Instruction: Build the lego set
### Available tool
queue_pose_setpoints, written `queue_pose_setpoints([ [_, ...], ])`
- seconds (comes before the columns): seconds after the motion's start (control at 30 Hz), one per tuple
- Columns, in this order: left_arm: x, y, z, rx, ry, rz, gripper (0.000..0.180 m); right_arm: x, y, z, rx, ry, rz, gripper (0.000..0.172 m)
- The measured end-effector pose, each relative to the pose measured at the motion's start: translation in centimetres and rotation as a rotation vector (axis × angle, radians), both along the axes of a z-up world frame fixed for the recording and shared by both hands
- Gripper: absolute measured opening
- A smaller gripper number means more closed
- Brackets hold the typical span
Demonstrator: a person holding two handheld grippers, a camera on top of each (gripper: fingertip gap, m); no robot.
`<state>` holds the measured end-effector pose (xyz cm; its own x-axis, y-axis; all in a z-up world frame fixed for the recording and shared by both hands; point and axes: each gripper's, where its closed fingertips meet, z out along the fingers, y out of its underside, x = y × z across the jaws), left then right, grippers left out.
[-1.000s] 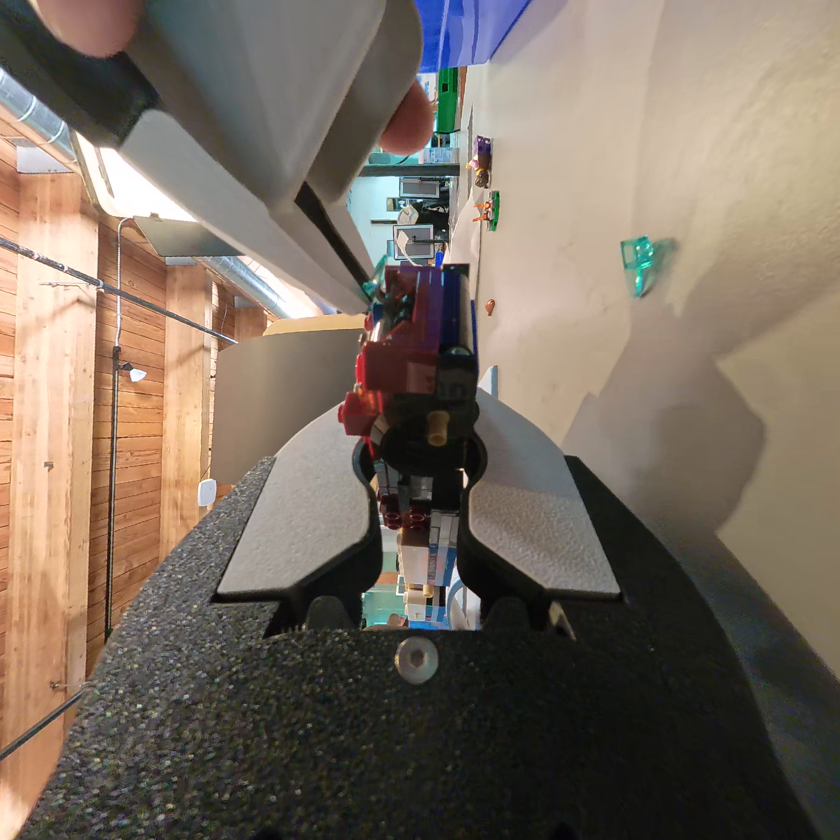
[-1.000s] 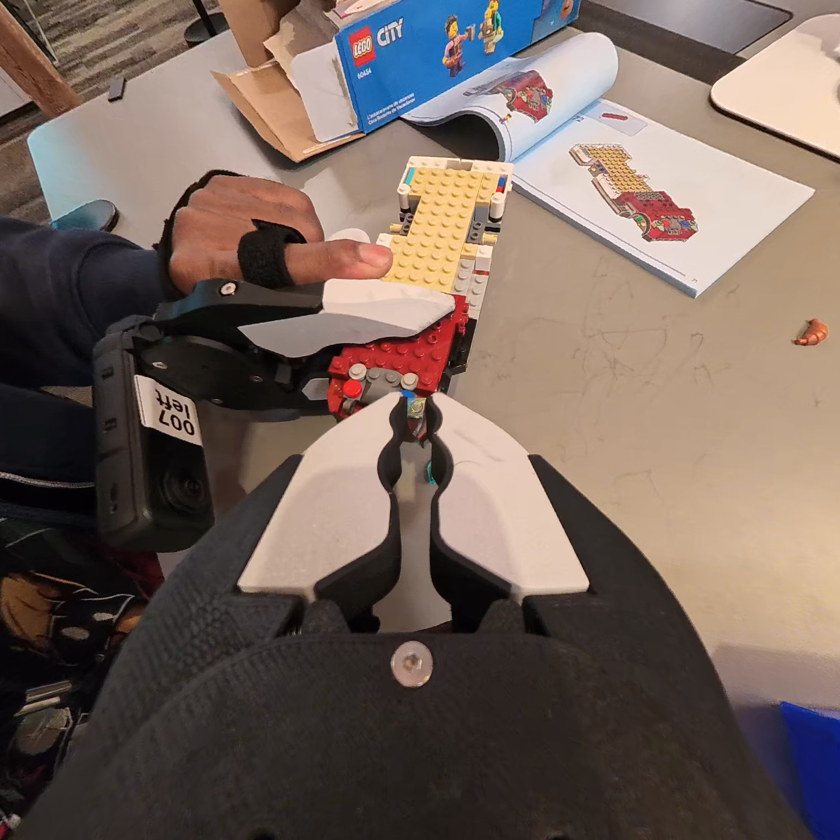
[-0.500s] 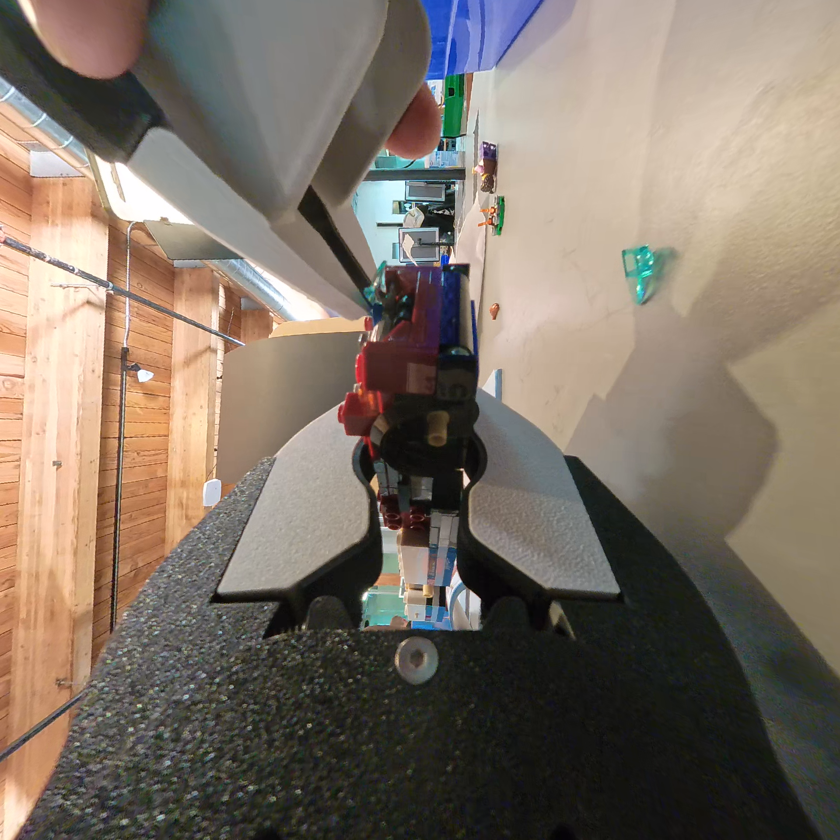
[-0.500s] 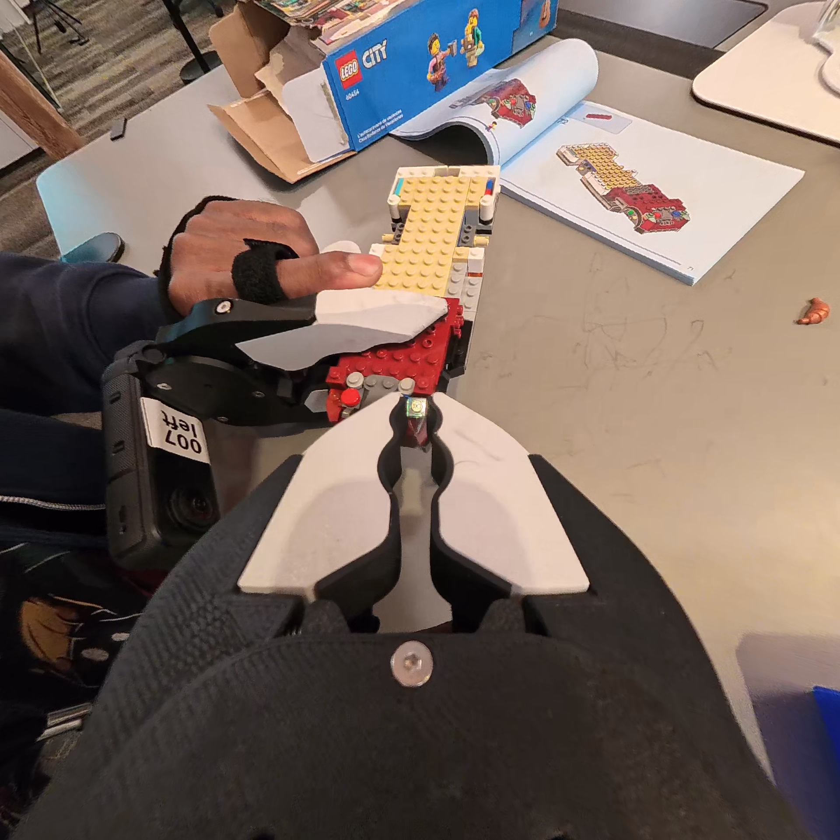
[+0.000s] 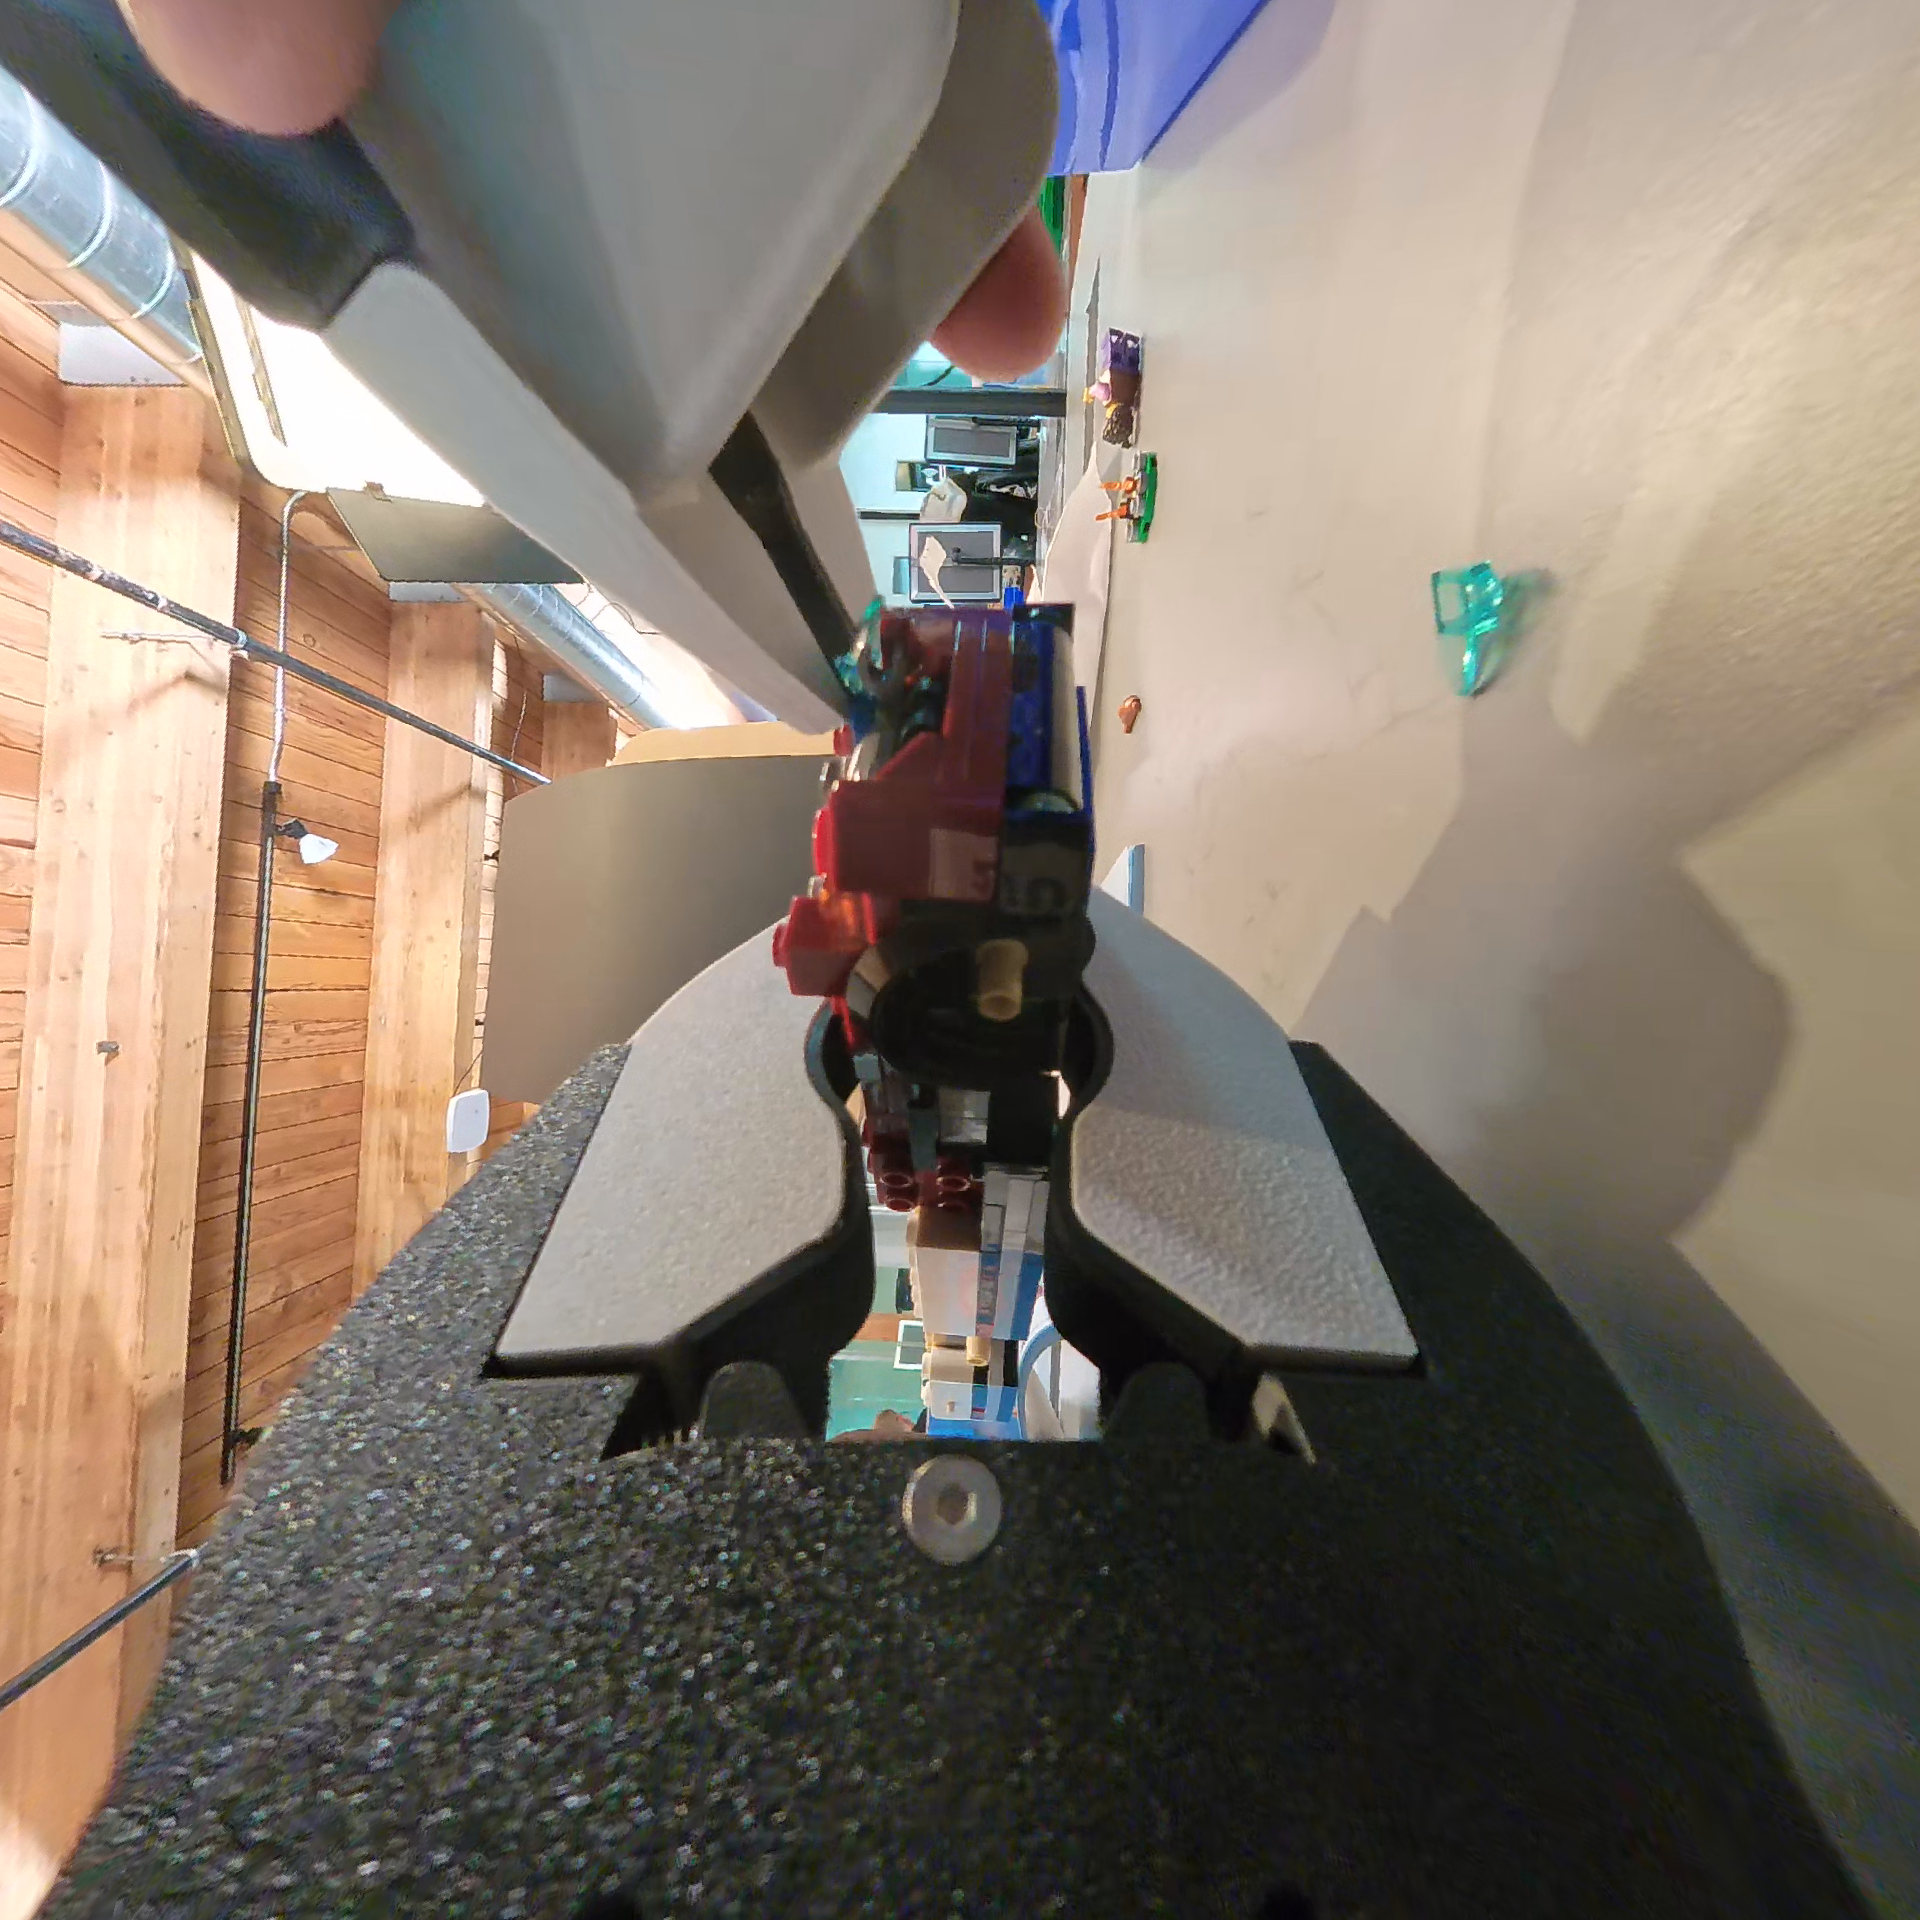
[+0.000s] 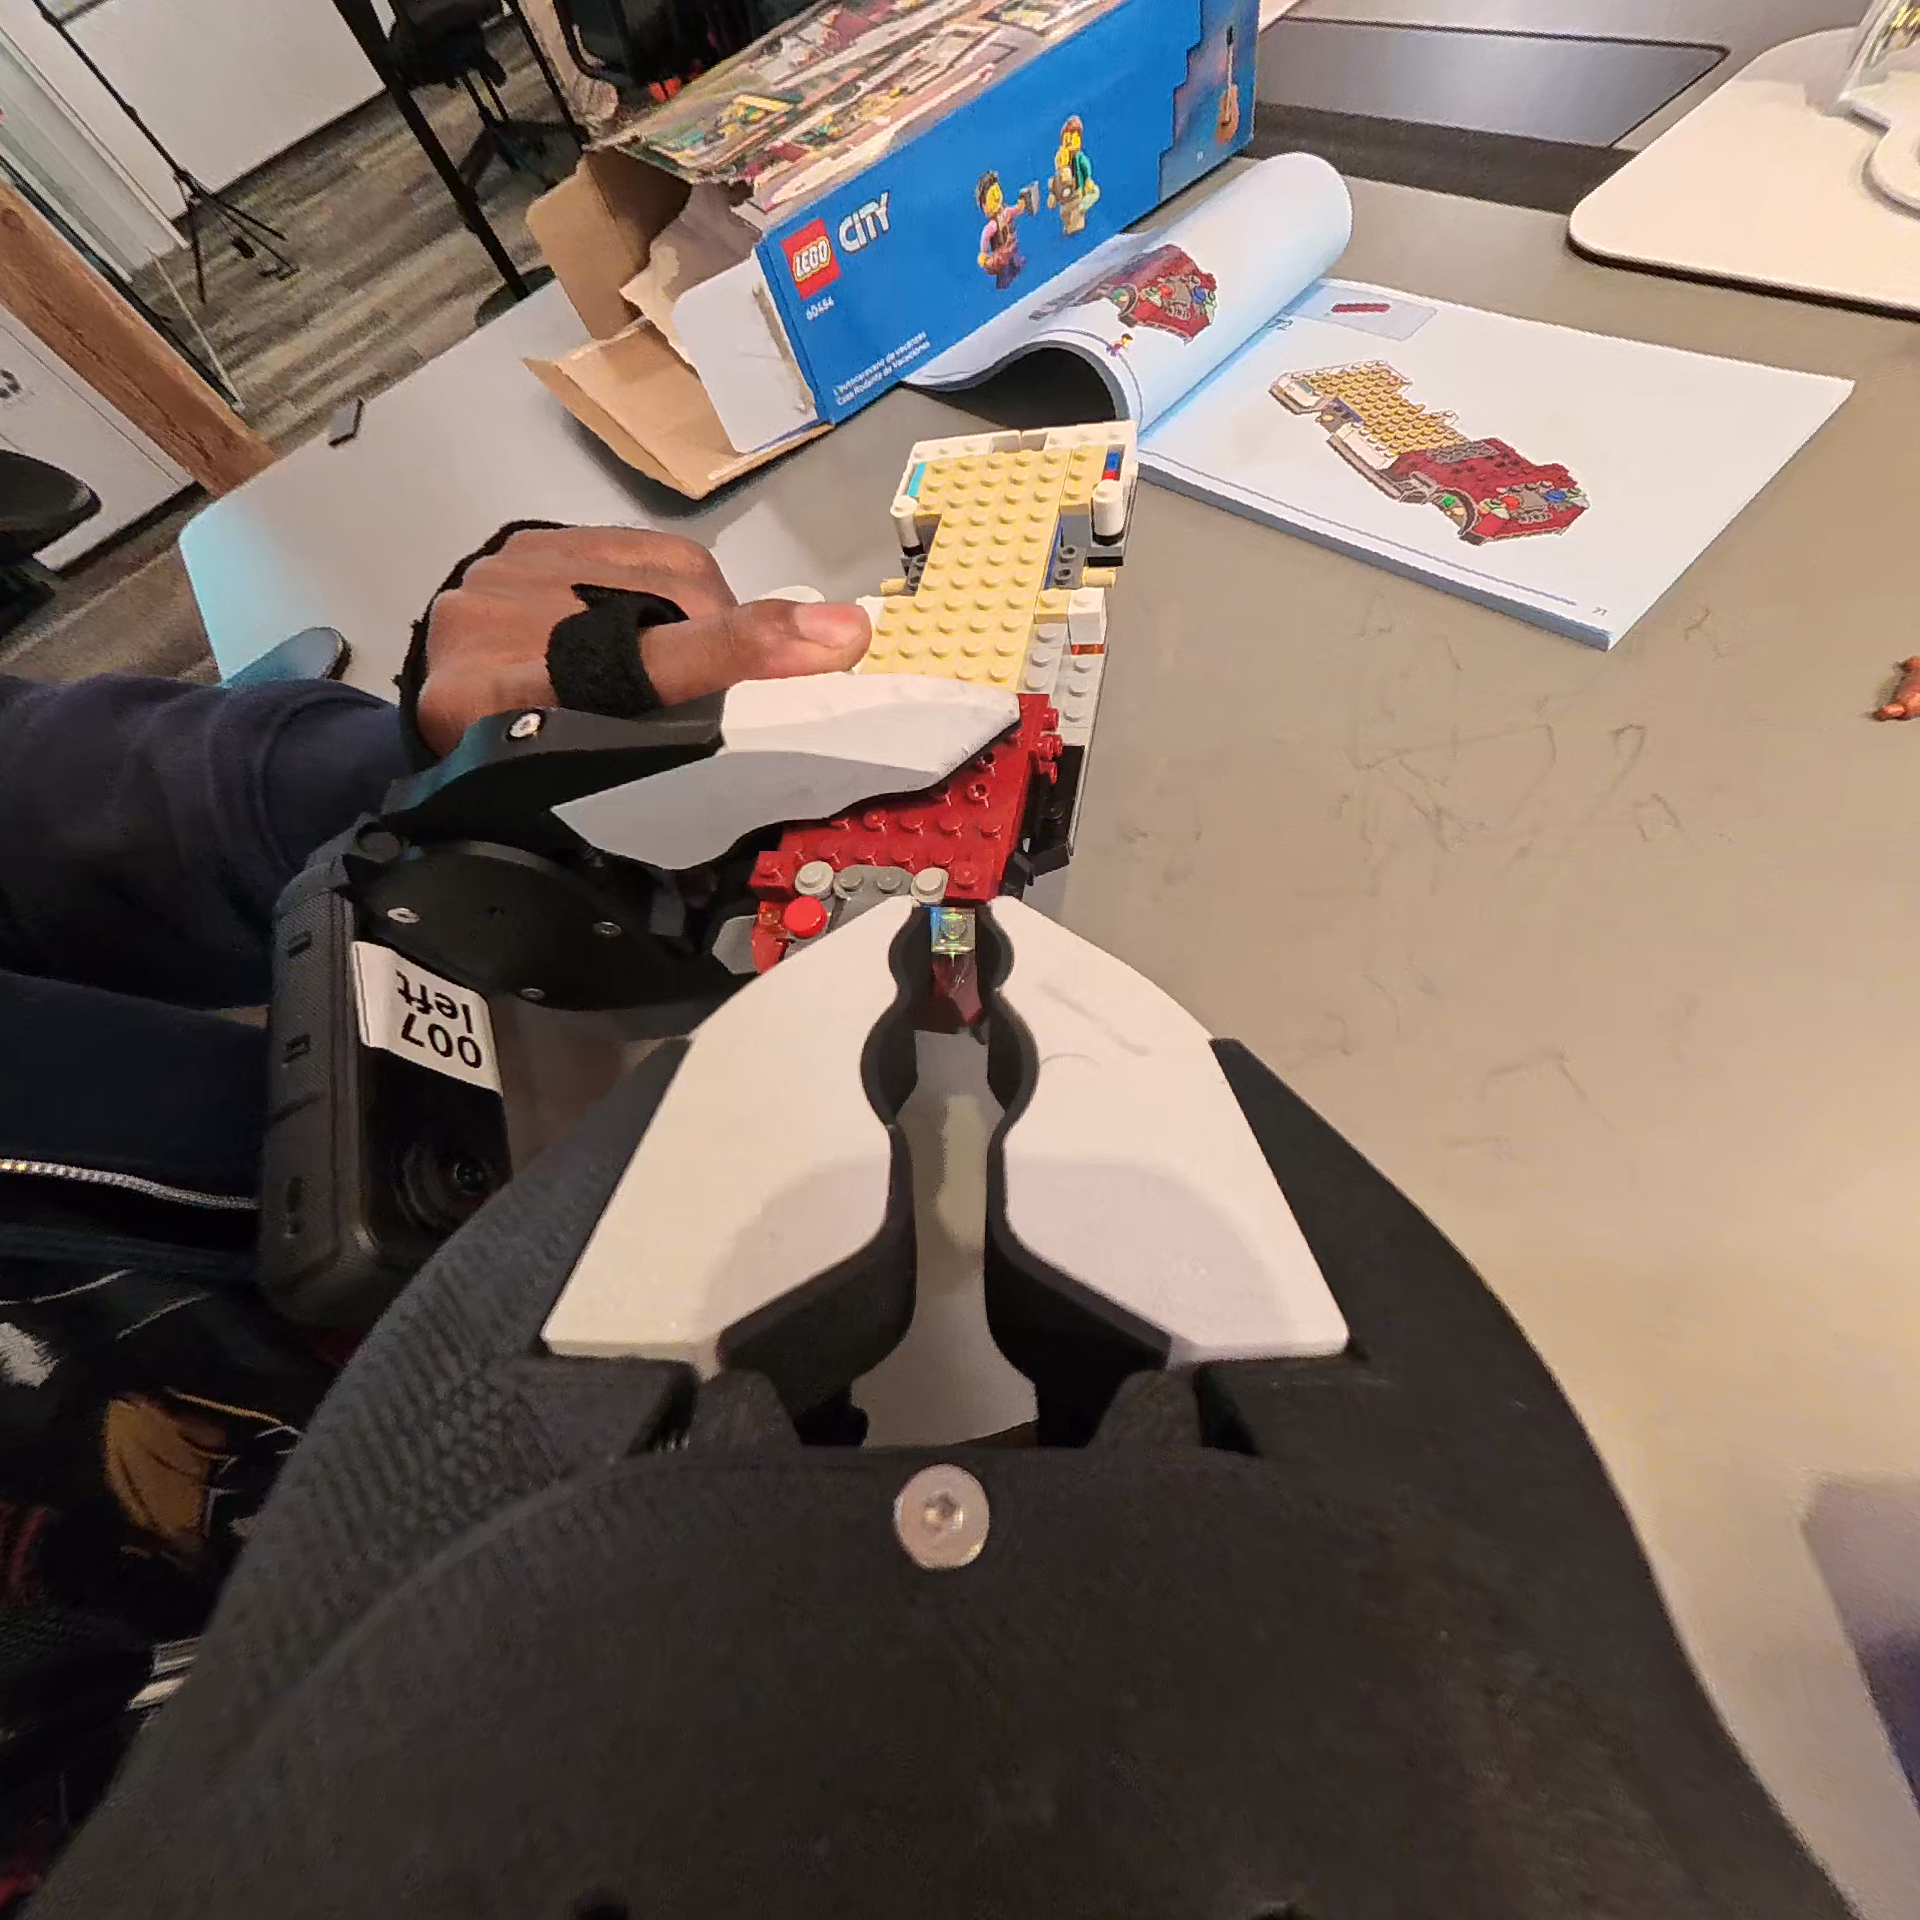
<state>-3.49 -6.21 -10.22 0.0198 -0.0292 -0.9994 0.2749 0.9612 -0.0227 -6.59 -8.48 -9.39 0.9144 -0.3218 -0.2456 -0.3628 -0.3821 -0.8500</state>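
My left gripper [image 5: 945,935] is shut on a brick-built vehicle [image 5: 956,790] with a dark red front, a tan studded top and white sides, held above the grey table [image 6: 1403,935]. In the right wrist view, the vehicle [image 6: 987,582] shows with the left gripper's upper finger [image 6: 862,727] lying on its red part; the lower finger is hidden. My right gripper [image 6: 948,916] is shut on a small clear iridescent square brick [image 6: 950,928], right against the vehicle's front edge. The right gripper's fingers [image 5: 727,582] reach in from the upper left of the left wrist view.
An open blue box [image 6: 987,208] and an open instruction booklet [image 6: 1455,447] lie behind the vehicle. A white tray [image 6: 1766,208] is at the back right. A small orange piece [image 6: 1901,691] and a clear teal piece [image 5: 1475,623] lie loose on the table.
Both grasps stay the same. The right gripper has drifted slightly, so the box and booklet sit lower in its view. The small brick remains at the vehicle's front.
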Motion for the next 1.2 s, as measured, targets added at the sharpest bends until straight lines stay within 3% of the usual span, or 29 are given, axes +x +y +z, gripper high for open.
queue_pose_setpoints([
  [0.3,0.2,0.2,0.1,-0.023,0.006,-0.001,0.035,-0.1,0.3,0.4,0.063,0.002,0.02,0.016],
  [0.43,0.3,0.4,0.2,-0.027,0.012,0.005,0.035,-0.2,0.1,1.7,0.131,-0.085,0.056,0.024],
  [0.6,0.8,0.9,0.7,-0.034,0.014,0.018,0.035,0.9,-0.9,2.1,0.094,-0.462,0.151,0.029],
  [0.8,2.8,2.3,2.2,0.039,-0.027,0.02,0.035,2.1,0.5,2.0,-0.028,-0.945,0.307,0.051],
  [1.03,5.9,3.8,4.6,0.067,-0.083,0.014,0.036,4.1,3.1,2.8,-0.029,-1.251,0.314,0.054],
  [1.2,5.8,3.7,4.2,0.055,-0.057,-0.001,0.036,4.7,3.1,1.5,-0.085,-1.412,0.307,0.051],
])
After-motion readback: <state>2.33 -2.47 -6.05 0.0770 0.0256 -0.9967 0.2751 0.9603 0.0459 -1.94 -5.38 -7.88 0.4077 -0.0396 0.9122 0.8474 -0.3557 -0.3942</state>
